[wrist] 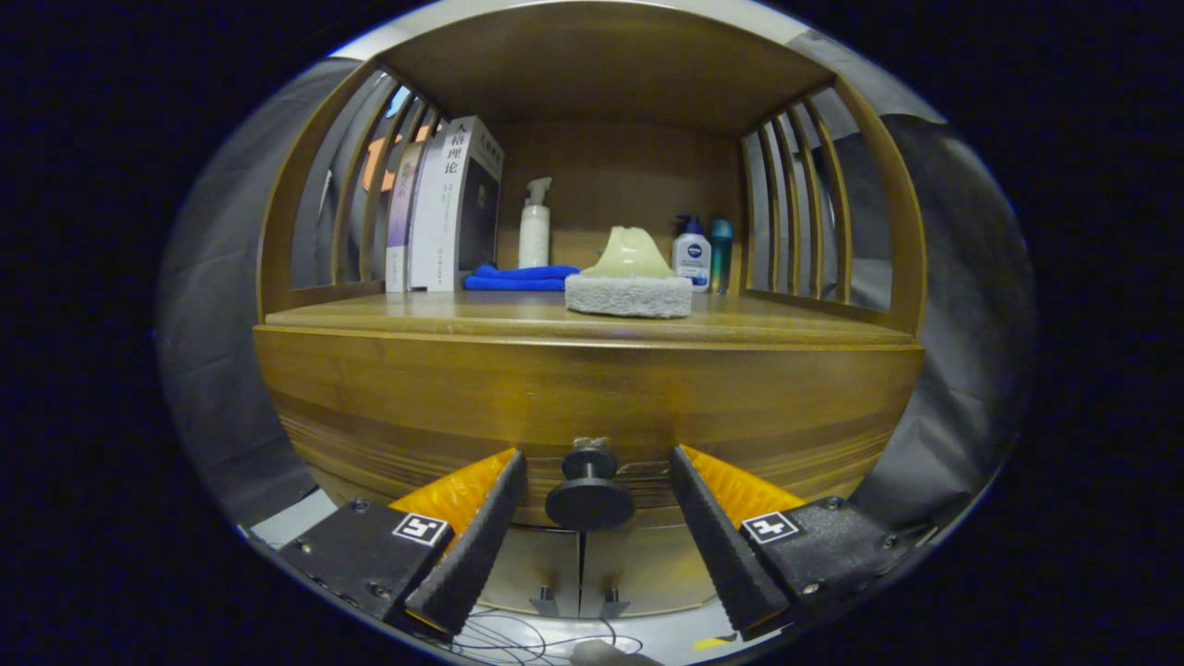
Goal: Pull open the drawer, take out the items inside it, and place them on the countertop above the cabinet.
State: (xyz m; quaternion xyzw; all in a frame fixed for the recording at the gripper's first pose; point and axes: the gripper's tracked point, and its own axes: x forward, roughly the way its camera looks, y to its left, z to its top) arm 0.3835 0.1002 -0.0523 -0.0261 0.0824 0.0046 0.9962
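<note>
Both jaws wide apart, flanking drawer knob, untouched.

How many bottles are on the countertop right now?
3. A white pump bottle stands at the back behind the blue cloth; a small white bottle and a teal bottle stand behind the sponge. More may be hidden.

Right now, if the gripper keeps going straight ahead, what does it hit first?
Probably the drawer knob: it sits between the open gripper fingers, which do not touch it. Right behind it is the shut drawer front, though depth is hard to judge.
</note>
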